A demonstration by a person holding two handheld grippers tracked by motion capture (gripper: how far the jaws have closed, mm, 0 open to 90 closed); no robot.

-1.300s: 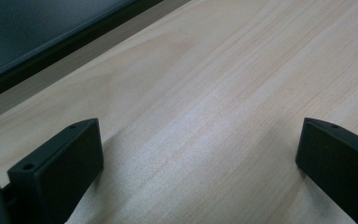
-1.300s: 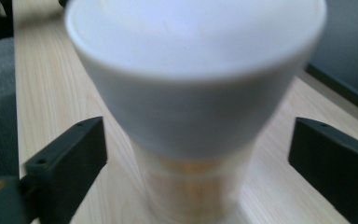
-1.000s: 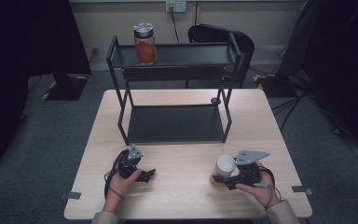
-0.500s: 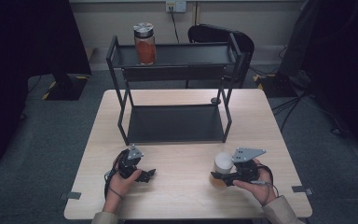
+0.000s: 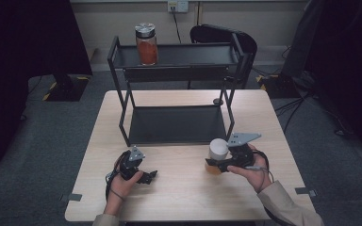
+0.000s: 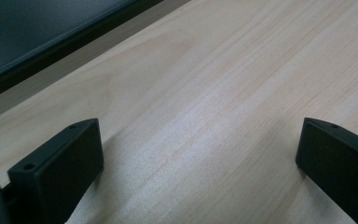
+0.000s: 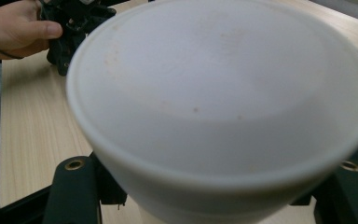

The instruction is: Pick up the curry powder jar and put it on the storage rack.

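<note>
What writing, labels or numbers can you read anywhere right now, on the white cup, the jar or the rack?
None can be read.
White cup in the right gripper: plain, faint specks, no print.
Jar on the rack: no label visible; too small to tell.
Wall outlet: too small to read.
Table: bare wood grain.

A lab or test room set up for recording is indicated. A bare light-wood table (image 5: 188,188) is placed on grey carpet (image 5: 61,141), with tape marks at its corners. A black metal two-tier shelf (image 5: 179,70) is set on it. Dark stands, trailing cables (image 5: 297,101) and a wall socket (image 5: 177,5) are seen around.
</note>
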